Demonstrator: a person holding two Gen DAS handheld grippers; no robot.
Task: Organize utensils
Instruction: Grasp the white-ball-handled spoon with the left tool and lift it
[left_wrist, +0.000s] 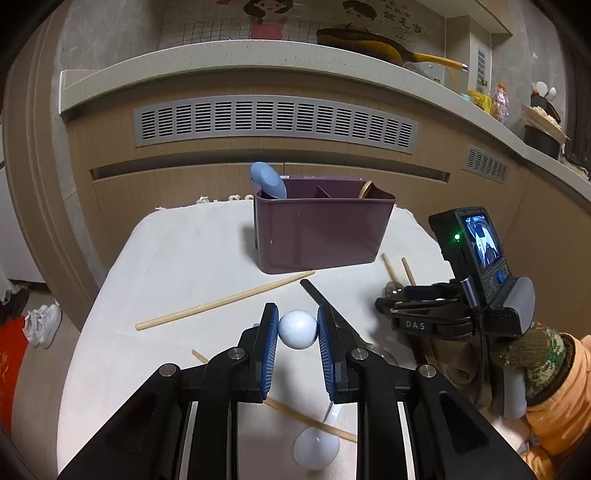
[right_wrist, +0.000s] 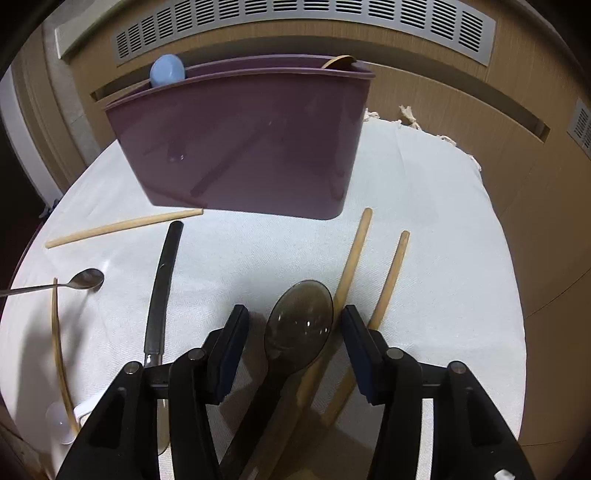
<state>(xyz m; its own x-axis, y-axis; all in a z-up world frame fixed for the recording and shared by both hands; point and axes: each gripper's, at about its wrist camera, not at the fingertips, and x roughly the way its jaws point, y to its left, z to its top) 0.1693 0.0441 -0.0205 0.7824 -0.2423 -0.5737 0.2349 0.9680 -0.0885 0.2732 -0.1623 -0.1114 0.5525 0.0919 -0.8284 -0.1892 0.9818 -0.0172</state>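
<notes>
Purple plastic makes up the utensil caddy (left_wrist: 321, 229), standing toward the far edge of the white cloth (left_wrist: 177, 258); everything else I place against it. Its inside is mostly hidden: only a divider wall, a blue spoon (left_wrist: 269, 181) poking up at its left end and a sliver of a wooden utensil (right_wrist: 338, 61) at its right end can be seen.

In front of the caddy, the left gripper (left_wrist: 297, 334) is clenched on the bowl of a white spoon (left_wrist: 297, 329). That spoon's handle is hidden behind the jaws, so I cannot tell how it hangs. A second white spoon (left_wrist: 316, 448) lies nearer still, partly covered by the gripper body.

The right gripper (right_wrist: 291, 343) sits in front of the caddy's right corner, jaws spread wide on either side of a smoky translucent spoon (right_wrist: 299, 317) without touching it. That spoon's handle disappears under the gripper.

Loose chopsticks number four: one (right_wrist: 123, 226) just before the caddy's left front, two (right_wrist: 354, 254) side by side off its right corner with their near ends hidden under the right gripper, and one (right_wrist: 59, 354) well left, its near end cut off. A black-bladed knife (right_wrist: 162, 284) lies pointing at the caddy's front. One metal spoon (right_wrist: 86, 279) rests far left, its handle cut off by the frame.
</notes>
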